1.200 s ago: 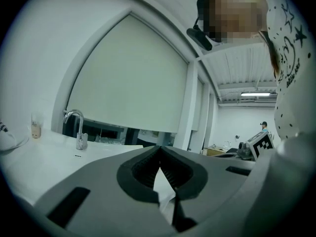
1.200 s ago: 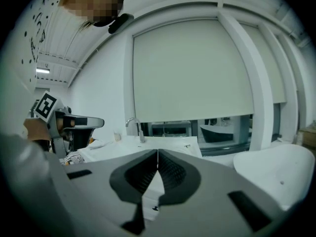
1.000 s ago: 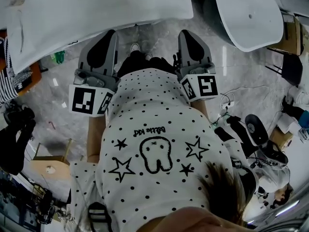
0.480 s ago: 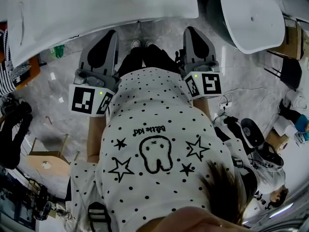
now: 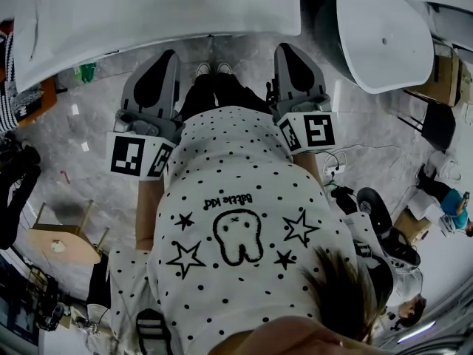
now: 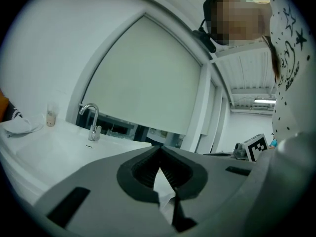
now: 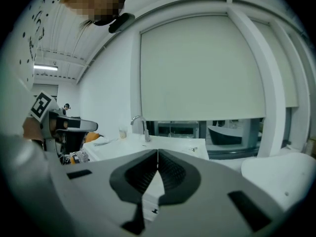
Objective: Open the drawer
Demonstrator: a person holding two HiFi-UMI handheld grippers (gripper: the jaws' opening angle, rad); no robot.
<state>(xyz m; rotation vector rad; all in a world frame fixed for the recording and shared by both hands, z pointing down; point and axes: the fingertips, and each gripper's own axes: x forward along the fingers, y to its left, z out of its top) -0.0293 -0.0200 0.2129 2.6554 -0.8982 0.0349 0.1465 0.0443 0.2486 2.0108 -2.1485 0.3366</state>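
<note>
No drawer shows in any view. A white vanity counter [image 5: 148, 13] with a chrome faucet [image 6: 90, 120] stands in front of the person. The left gripper [image 5: 166, 56] and the right gripper [image 5: 284, 50] are held side by side close to the body, pointing toward the counter's near edge and short of it. Both are shut with nothing between their pads, the jaw tips meeting in the left gripper view [image 6: 159, 149] and in the right gripper view [image 7: 157, 154]. The counter's front face is hidden behind the jaws.
A white tub [image 5: 384, 35] stands at the right of the counter. A small glass [image 6: 51, 115] sits by the faucet. A wooden stool [image 5: 63, 242] is on the marble floor at the left, cables and gear [image 5: 377, 213] at the right. Another person [image 5: 15, 183] stands at far left.
Both grippers keep their places and stay shut. The head view has drifted a little, so the counter edge and the floor items sit slightly differently in the picture.
</note>
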